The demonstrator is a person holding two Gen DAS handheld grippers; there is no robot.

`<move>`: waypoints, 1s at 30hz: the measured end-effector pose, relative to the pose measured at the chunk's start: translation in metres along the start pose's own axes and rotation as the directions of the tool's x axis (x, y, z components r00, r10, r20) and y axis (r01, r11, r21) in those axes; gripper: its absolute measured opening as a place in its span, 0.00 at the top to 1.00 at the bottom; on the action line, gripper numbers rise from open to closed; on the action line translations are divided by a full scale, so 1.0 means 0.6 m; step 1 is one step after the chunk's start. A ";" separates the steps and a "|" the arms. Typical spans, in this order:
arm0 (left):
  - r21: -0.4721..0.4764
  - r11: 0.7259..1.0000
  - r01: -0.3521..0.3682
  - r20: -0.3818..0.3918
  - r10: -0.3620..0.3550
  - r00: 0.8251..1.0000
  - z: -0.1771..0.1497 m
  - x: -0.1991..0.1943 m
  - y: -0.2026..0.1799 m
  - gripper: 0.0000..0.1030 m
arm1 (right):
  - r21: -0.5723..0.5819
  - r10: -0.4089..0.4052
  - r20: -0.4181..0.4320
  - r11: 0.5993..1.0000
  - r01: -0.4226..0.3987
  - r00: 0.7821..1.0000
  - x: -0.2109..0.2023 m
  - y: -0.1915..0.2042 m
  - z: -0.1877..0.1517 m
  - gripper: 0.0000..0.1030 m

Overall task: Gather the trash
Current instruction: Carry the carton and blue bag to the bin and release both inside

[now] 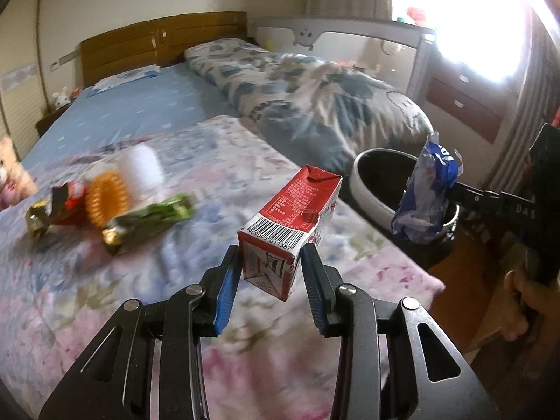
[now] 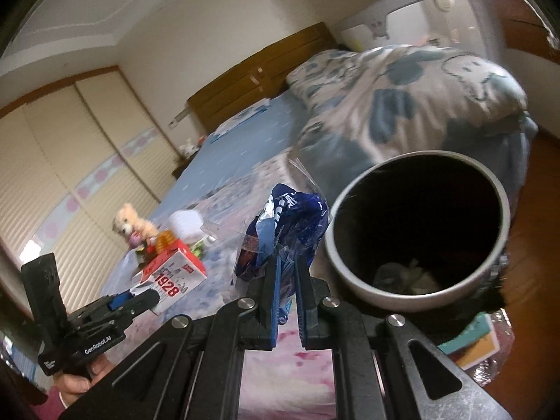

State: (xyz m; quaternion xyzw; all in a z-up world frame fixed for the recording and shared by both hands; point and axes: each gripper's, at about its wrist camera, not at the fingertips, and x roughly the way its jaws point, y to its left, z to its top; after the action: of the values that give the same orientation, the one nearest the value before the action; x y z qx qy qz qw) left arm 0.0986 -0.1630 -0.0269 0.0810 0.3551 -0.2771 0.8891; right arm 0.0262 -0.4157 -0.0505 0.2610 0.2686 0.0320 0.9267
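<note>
Bedroom scene: we note a bed (image 1: 147, 112) with a blue sheet, a pink floral cover (image 1: 105, 297) across its near end, and a wooden headboard (image 1: 164, 40) at the far wall.

Left to right in the left wrist view: a plush bear (image 1: 10, 171) at the edge, then a blurred cluster on the cover, namely a red-and-gold wrapper (image 1: 52, 210), an orange coiled ring (image 1: 106, 199), a white cup-like object (image 1: 140, 169) and a green wrapper (image 1: 150, 222).

Centre: our left claw (image 1: 269, 262) pinches a small red-and-white carton (image 1: 290, 224) across its lower end, blue pads on both sides. The carton tilts away from the camera, barcode facing up, folded top seam visible, held above the cover.

Right: a round bin (image 1: 371, 189) with a pale rim and dark interior stands beside the bed. Our right claw (image 2: 288, 273) is pressed together on a crumpled blue-and-clear plastic wrapper (image 2: 287, 220), held just beside the bin's rim.

Only the right wrist view looks into the bin: pale crumpled material lies at the bottom. It also shows "1928" printed on the carton's side, the louvred wardrobe doors (image 2: 70, 161) and books (image 2: 479, 339) on the floor under the bin. Only the left wrist view shows the bright window (image 1: 483, 24) and a drawer unit (image 1: 465, 101).
</note>
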 end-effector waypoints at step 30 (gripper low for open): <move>0.140 0.986 0.093 -0.043 -0.087 0.995 0.096 0.109 -0.175 0.67 | 0.107 -0.182 0.043 0.978 0.177 0.982 -0.028 -0.154 0.052 0.93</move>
State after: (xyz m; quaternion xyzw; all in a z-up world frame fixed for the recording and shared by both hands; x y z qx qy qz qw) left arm 0.1136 -0.2987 -0.0234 0.1328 0.3541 -0.3399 0.8611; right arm 0.0205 -0.5131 -0.0662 0.2839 0.2676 -0.0725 0.9179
